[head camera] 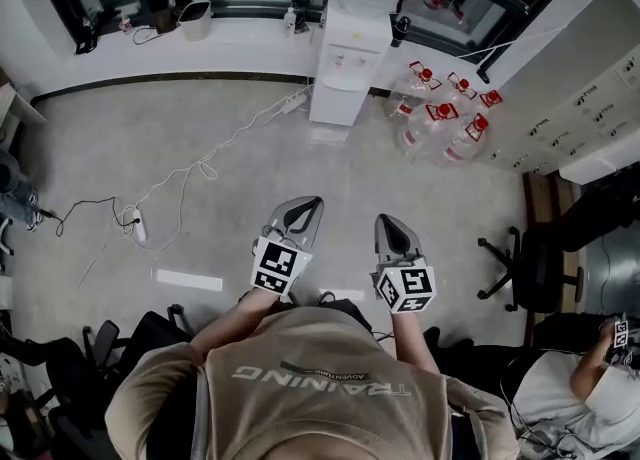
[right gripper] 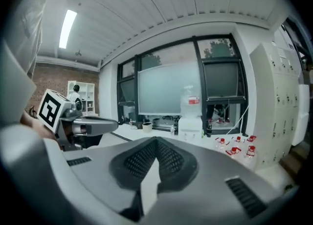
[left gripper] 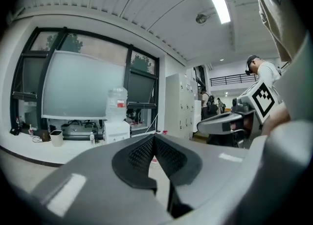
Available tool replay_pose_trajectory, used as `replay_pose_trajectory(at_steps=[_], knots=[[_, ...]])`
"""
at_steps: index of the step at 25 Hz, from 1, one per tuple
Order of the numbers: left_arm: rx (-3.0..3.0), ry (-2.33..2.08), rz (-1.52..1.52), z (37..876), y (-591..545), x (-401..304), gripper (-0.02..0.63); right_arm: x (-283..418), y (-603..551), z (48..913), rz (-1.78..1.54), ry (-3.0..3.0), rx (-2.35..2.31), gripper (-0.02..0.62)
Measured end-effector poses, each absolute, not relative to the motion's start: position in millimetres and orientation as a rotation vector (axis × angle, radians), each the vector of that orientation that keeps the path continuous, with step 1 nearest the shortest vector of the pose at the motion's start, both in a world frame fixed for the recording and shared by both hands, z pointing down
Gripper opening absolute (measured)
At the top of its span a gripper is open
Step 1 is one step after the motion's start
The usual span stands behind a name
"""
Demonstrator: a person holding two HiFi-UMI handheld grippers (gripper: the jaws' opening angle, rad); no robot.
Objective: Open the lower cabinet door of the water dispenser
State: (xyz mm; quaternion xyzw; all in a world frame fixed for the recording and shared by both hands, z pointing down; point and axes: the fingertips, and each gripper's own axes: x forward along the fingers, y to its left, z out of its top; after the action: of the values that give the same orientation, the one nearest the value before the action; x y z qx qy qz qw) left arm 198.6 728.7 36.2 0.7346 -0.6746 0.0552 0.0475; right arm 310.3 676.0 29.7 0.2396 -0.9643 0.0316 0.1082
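Observation:
A white water dispenser (head camera: pixel 347 66) with a big clear bottle on top stands against the far wall; its lower cabinet door (head camera: pixel 335 103) is closed. It also shows far off as the dispenser (left gripper: pixel 116 130) in the left gripper view and the dispenser (right gripper: pixel 190 123) in the right gripper view. My left gripper (head camera: pixel 303 206) and right gripper (head camera: pixel 388 222) are held side by side in front of my chest, well short of the dispenser. Both are shut with nothing between the jaws, left gripper (left gripper: pixel 154 138) and right gripper (right gripper: pixel 156 142).
Several clear water jugs with red caps (head camera: pixel 445 118) lie on the floor right of the dispenser. A white cable and power strip (head camera: pixel 140 226) trail across the floor at left. An office chair (head camera: pixel 530 270) and a seated person (head camera: pixel 590 388) are at right; white lockers (head camera: pixel 580 108) line the right wall.

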Motion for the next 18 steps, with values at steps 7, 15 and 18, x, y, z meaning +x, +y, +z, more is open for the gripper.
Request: replay_pose_trajectory(at_steps=[7,15,18], knots=[[2.161,-2.012,0.190,73,730,171,0.000,291,685,65,0.166,-2.772,0.663,0.008],[2.067,-2.052,0.190,85,687,145,0.000,269,639,84,0.093,-2.717,0.553,0.008],[2.049,-2.064,0.229,88,662,138,0.000,259,599,100,0.078,-2.707,0.540,0.008]])
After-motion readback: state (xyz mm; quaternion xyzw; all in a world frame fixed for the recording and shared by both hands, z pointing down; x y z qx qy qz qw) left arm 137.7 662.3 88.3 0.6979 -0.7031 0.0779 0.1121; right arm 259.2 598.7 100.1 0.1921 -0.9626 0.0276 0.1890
